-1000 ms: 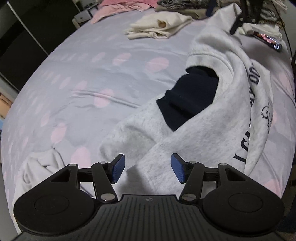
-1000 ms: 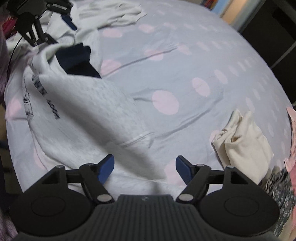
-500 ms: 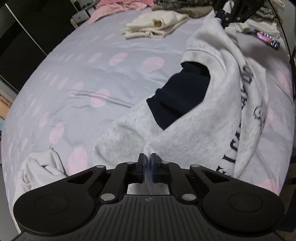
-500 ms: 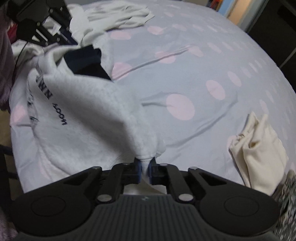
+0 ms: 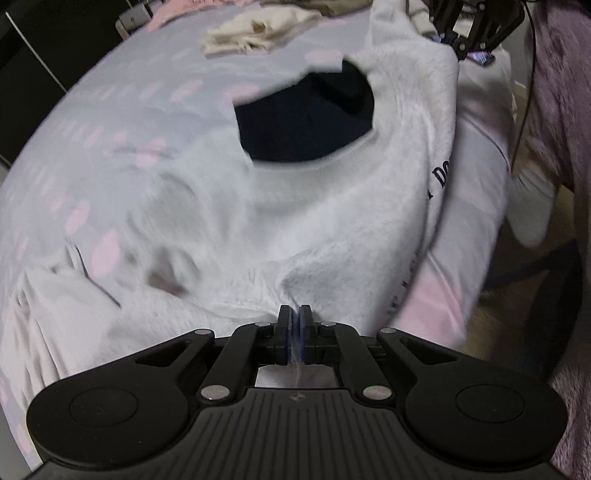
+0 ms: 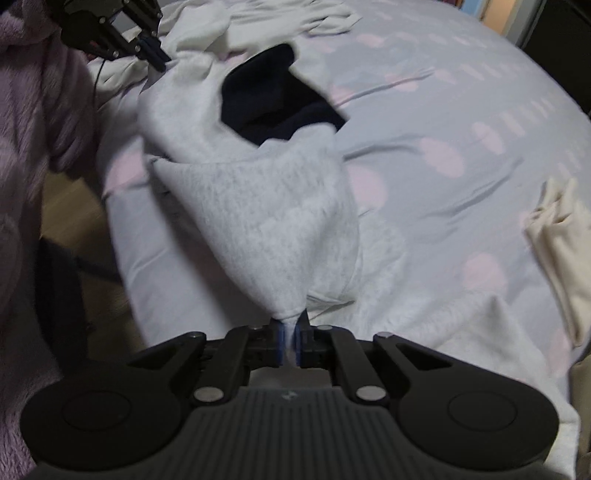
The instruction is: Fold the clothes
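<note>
A light grey sweatshirt (image 5: 325,221) with dark lettering and a navy lining at its neck opening (image 5: 306,118) lies stretched across the bed. My left gripper (image 5: 294,314) is shut on a pinch of its fabric. In the right wrist view the same sweatshirt (image 6: 258,206) hangs taut from my right gripper (image 6: 290,334), which is shut on another fold of it. Each view shows the other gripper far off, clamped on the garment: the right gripper (image 5: 448,37) at top right, the left gripper (image 6: 157,57) at top left.
The bed sheet (image 6: 461,122) is pale lilac with pink spots. A cream garment (image 5: 258,31) lies crumpled at the far side, also seen as the cream garment (image 6: 561,251) at the right. A person's fuzzy lilac sleeve (image 6: 33,129) fills the left edge. Wooden floor (image 6: 70,199) shows beside the bed.
Both grippers went from open to shut on the sweatshirt, then moved apart and toward the bed's edge. The garment is lifted and pulled taut between them.
</note>
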A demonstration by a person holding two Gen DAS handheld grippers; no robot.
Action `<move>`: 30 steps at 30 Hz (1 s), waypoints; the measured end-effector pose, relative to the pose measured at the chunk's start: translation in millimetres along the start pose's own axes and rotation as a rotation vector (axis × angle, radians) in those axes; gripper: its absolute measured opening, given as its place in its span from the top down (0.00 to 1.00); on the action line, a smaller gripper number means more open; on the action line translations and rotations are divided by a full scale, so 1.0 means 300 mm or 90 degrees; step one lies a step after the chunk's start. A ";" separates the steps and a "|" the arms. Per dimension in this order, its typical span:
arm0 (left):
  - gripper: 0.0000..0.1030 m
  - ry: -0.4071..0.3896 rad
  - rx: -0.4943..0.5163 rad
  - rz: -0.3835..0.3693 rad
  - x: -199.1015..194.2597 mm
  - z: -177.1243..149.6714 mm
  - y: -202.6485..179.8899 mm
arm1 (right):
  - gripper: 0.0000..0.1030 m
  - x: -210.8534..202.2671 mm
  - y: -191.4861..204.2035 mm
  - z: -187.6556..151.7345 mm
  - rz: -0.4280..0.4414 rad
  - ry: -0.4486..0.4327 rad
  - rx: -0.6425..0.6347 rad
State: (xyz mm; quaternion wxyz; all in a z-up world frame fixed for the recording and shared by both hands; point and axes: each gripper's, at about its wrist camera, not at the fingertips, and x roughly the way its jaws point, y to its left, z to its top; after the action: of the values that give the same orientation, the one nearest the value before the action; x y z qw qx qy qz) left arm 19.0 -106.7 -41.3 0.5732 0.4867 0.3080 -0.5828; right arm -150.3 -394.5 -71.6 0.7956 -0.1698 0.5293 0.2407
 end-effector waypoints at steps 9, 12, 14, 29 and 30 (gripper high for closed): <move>0.95 0.018 0.004 0.007 0.010 -0.042 -0.050 | 0.86 0.058 0.100 -0.041 0.007 0.053 -0.062; 0.80 -0.010 -0.021 0.000 -0.028 -0.038 -0.036 | 0.83 0.028 0.097 -0.044 0.002 0.035 -0.055; 0.76 -0.041 -0.039 -0.013 -0.073 -0.032 -0.030 | 0.71 -0.004 0.090 -0.051 0.006 0.017 -0.042; 0.60 -0.052 -0.110 0.020 0.056 0.089 0.151 | 0.60 -0.155 -0.010 -0.017 0.027 -0.125 0.084; 0.60 -0.042 -0.109 0.016 0.079 0.082 0.155 | 0.58 -0.132 -0.016 -0.017 0.030 -0.114 0.089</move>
State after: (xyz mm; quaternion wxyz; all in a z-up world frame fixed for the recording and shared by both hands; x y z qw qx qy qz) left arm 61.7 -145.1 -45.5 0.6300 0.4204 0.3315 -0.5625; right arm -164.3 -409.2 -36.9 0.8439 -0.0795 0.4751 0.2361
